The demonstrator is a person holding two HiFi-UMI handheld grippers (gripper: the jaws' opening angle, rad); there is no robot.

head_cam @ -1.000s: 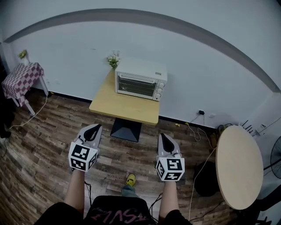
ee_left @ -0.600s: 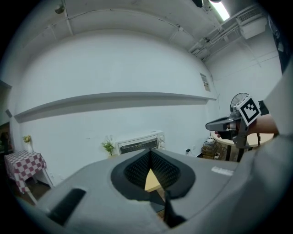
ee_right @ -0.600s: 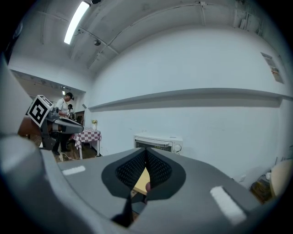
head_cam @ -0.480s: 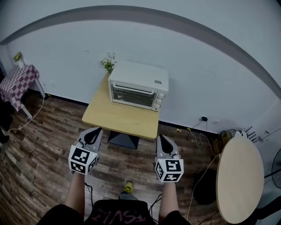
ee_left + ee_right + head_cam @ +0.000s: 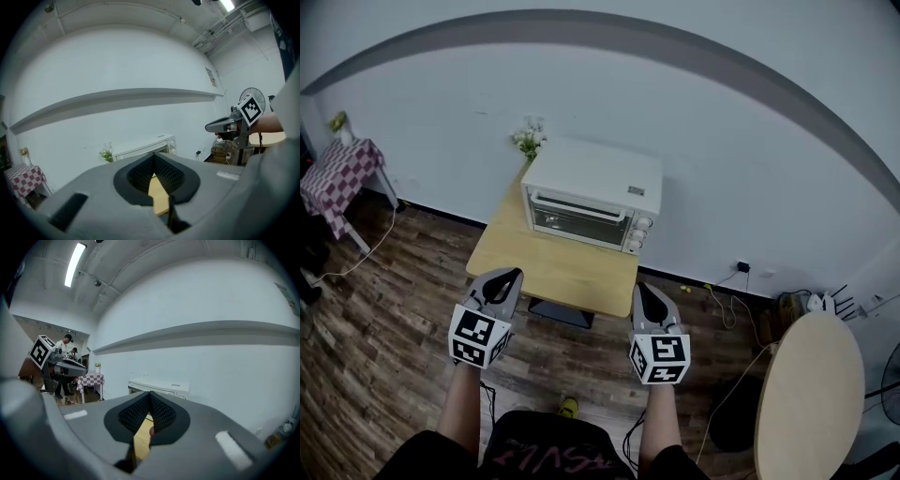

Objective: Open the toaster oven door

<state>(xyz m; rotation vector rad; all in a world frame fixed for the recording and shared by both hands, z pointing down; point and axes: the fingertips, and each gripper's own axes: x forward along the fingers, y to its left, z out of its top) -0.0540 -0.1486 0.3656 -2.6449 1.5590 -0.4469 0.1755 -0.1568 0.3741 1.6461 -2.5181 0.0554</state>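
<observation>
A white toaster oven (image 5: 592, 195) stands at the back of a small wooden table (image 5: 551, 270) against the wall, its glass door closed. My left gripper (image 5: 512, 275) is shut and empty, held in the air over the table's near left edge. My right gripper (image 5: 641, 289) is also shut and empty, just off the table's near right corner. Both point towards the oven and are well short of it. In the left gripper view the closed tips (image 5: 153, 155) line up below the oven (image 5: 140, 148). The right gripper view shows its tips (image 5: 150, 393) under the oven (image 5: 159, 387).
A small plant (image 5: 528, 139) stands left of the oven. A checkered side table (image 5: 342, 178) is at the far left, and a round table (image 5: 811, 394) at the right. Cables (image 5: 727, 300) lie on the wood floor by the wall. People stand far off (image 5: 63, 348).
The oven and its table have come nearer and lower in the head view. Both grippers have advanced with the person from the bare floor to the table's near edge, staying shut.
</observation>
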